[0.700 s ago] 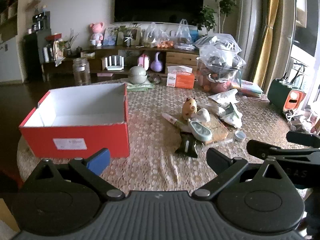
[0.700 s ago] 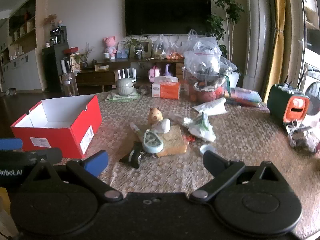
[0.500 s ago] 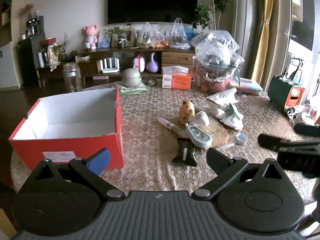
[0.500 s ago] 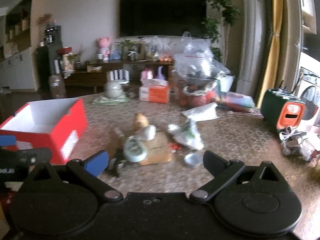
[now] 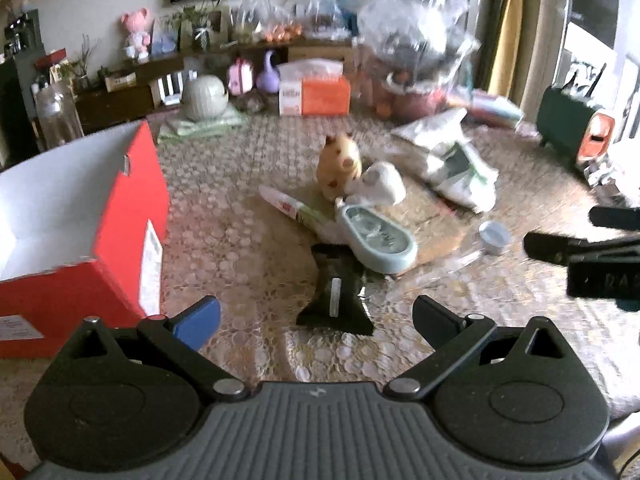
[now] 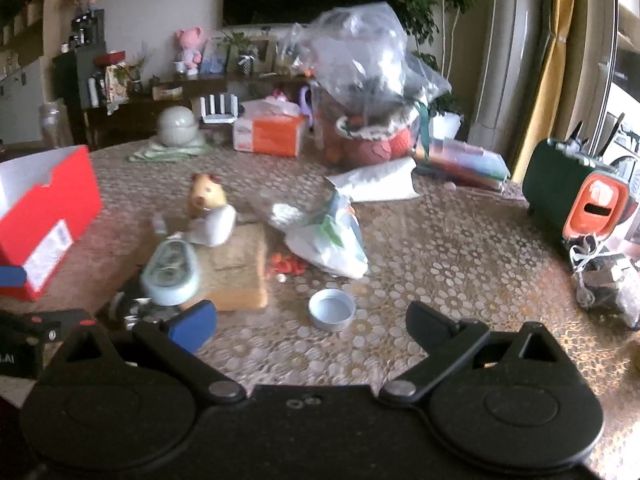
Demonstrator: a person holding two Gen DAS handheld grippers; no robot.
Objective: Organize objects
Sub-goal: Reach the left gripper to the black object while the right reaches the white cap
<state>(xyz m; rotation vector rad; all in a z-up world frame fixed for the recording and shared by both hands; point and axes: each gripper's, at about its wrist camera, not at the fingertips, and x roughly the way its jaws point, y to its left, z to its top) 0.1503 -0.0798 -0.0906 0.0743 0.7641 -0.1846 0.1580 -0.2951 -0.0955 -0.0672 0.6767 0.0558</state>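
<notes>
left wrist view | my left gripper (image 5: 316, 320) spread, empty | black packet (image 5: 335, 298) dead ahead between my fingertips, long axis pointing away | red box (image 5: 80, 216) to my left | right gripper (image 6: 311, 328) spread, farther off, nearest the cap (image 6: 332, 309)

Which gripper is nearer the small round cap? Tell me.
Right. The right gripper hangs open just short of the round cap; the left gripper, also open, sits over the black packet, cap off to its right.
</notes>
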